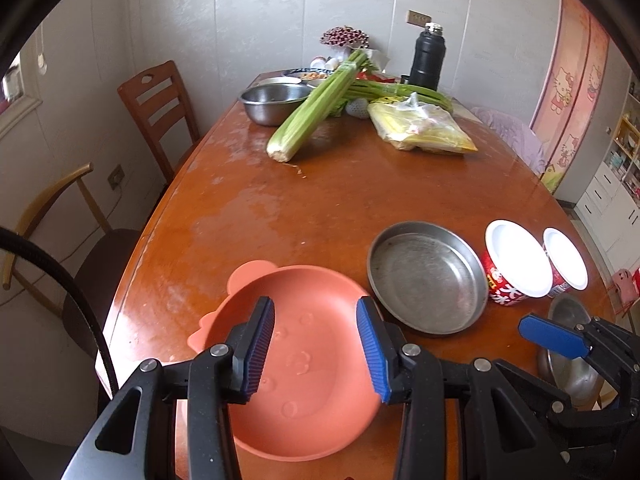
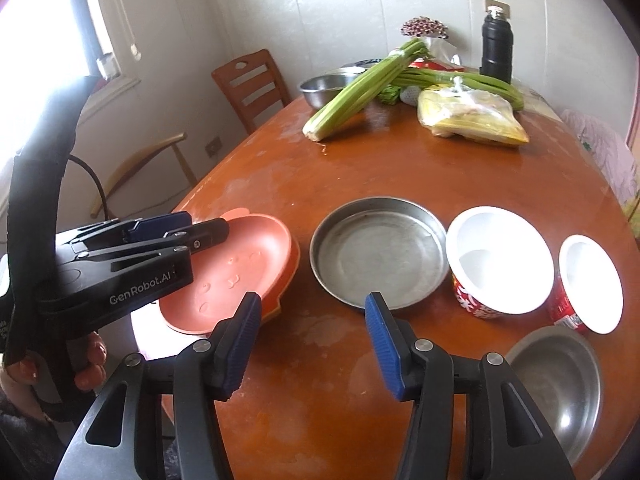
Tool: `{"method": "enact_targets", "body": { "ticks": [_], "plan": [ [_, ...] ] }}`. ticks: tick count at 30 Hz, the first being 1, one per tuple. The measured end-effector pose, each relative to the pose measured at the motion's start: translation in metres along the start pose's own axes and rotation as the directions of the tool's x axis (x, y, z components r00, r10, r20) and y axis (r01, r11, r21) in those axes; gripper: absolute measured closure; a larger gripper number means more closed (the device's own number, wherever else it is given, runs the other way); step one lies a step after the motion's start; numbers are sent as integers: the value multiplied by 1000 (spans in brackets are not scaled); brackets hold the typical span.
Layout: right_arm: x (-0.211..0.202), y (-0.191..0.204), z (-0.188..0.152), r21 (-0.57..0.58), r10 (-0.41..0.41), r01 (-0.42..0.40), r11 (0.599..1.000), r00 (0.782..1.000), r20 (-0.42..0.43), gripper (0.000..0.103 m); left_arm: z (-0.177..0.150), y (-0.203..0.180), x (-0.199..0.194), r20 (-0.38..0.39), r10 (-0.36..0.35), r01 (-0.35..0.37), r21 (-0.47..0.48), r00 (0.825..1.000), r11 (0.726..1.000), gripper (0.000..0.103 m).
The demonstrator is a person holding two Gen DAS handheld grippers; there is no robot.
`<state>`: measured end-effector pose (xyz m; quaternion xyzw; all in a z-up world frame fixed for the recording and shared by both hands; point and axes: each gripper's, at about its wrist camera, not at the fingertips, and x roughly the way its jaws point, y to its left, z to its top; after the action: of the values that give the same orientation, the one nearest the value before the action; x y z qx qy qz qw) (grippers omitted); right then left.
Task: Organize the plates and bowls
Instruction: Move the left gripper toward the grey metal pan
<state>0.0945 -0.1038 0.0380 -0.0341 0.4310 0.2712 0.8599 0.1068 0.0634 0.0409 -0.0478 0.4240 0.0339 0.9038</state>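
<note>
A salmon-pink plate (image 1: pixel 312 364) lies near the table's front left; it also shows in the right wrist view (image 2: pixel 244 268). My left gripper (image 1: pixel 316 344) is open just above it, empty. A shallow steel plate (image 1: pixel 428 276) sits to its right and shows in the right wrist view too (image 2: pixel 380 252). Two red paper bowls with white insides (image 2: pixel 496 256) (image 2: pixel 588 284) stand further right, tilted. A steel bowl (image 2: pixel 560 388) sits at the front right. My right gripper (image 2: pixel 312 336) is open and empty above bare table, in front of the steel plate.
At the far end lie celery (image 1: pixel 316 108), a yellow bag (image 1: pixel 420 128), a steel basin (image 1: pixel 272 100) and a black flask (image 1: pixel 426 58). Two chairs (image 1: pixel 156 112) stand at the table's left side. The wooden table (image 1: pixel 256 216) has a curved edge.
</note>
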Motion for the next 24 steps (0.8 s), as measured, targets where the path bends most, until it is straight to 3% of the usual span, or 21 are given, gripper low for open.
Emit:
{"method": "enact_targets", "body": {
  "ticks": [24],
  "plan": [
    [-3, -65, -14, 172, -28, 30, 985, 1000, -12, 46, 13, -54, 28, -53, -23, 29, 102, 998, 994, 58]
  ]
}}
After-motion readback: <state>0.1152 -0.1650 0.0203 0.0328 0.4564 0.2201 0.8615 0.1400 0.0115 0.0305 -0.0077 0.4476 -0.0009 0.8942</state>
